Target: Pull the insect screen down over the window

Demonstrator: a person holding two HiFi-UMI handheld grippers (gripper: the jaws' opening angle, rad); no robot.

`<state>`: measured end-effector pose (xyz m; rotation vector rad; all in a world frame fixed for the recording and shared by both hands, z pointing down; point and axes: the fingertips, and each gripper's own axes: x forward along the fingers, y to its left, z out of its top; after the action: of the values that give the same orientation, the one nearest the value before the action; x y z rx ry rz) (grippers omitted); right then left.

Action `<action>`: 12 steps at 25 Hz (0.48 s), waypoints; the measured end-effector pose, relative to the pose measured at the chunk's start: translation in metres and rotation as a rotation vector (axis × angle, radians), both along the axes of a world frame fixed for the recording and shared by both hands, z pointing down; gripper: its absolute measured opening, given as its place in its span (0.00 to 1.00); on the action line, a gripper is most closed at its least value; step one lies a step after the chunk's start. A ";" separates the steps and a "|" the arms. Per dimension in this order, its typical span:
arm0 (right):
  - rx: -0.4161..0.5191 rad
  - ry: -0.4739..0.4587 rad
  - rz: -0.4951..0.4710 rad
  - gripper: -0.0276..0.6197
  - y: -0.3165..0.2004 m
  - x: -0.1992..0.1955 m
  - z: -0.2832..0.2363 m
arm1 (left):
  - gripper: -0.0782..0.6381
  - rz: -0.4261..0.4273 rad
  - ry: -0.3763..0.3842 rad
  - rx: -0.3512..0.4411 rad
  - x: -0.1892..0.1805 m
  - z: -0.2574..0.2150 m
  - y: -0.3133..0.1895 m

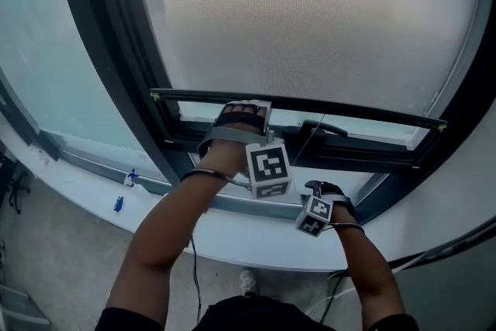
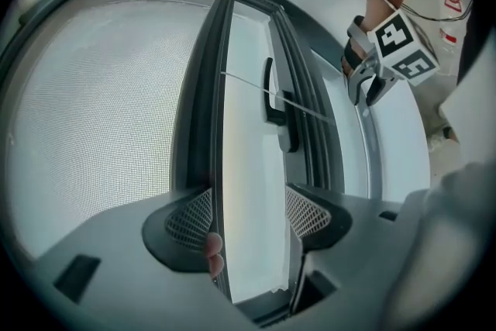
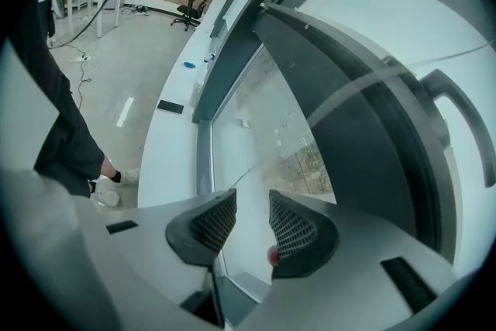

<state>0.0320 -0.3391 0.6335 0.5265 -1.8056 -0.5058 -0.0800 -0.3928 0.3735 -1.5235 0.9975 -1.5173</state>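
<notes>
The grey mesh insect screen (image 1: 310, 12) (image 2: 93, 112) hangs low over the window. Its dark bottom bar (image 1: 349, 111) (image 2: 205, 112) stops a narrow strip above the lower frame. My left gripper (image 1: 244, 108) (image 2: 248, 213) is at the bar, jaws wide apart; the bar's edge lies against the left pad (image 2: 190, 217), and the other pad is clear of it. A thin pull cord (image 2: 256, 85) (image 1: 311, 147) runs from the bar toward my right gripper (image 1: 311, 186) (image 2: 364, 93) (image 3: 252, 221), which is low by the sill. Its pads stand a narrow gap apart with nothing pressed between them.
A black window handle (image 1: 325, 126) (image 2: 273, 101) (image 3: 457, 120) sits on the lower frame just under the bar. A white sill (image 1: 256, 236) runs along below with small blue items (image 1: 118, 203) at the left. An office chair (image 3: 190, 8) stands far back in the room.
</notes>
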 end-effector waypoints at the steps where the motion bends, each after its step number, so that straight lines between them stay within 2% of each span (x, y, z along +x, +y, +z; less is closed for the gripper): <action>1: 0.012 0.002 -0.001 0.22 -0.001 0.003 0.000 | 0.52 -0.001 0.003 0.000 0.000 0.000 0.000; 6: 0.106 -0.039 -0.002 0.24 0.001 0.008 -0.034 | 0.52 -0.010 0.003 -0.009 -0.001 0.000 0.001; 12: 0.295 -0.085 -0.022 0.25 0.002 0.009 -0.126 | 0.52 -0.011 -0.010 0.009 -0.002 -0.001 -0.001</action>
<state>0.0407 -0.3369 0.5075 0.7396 -1.8297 -0.7818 -0.0818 -0.3942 0.3724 -1.5049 1.0070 -1.5252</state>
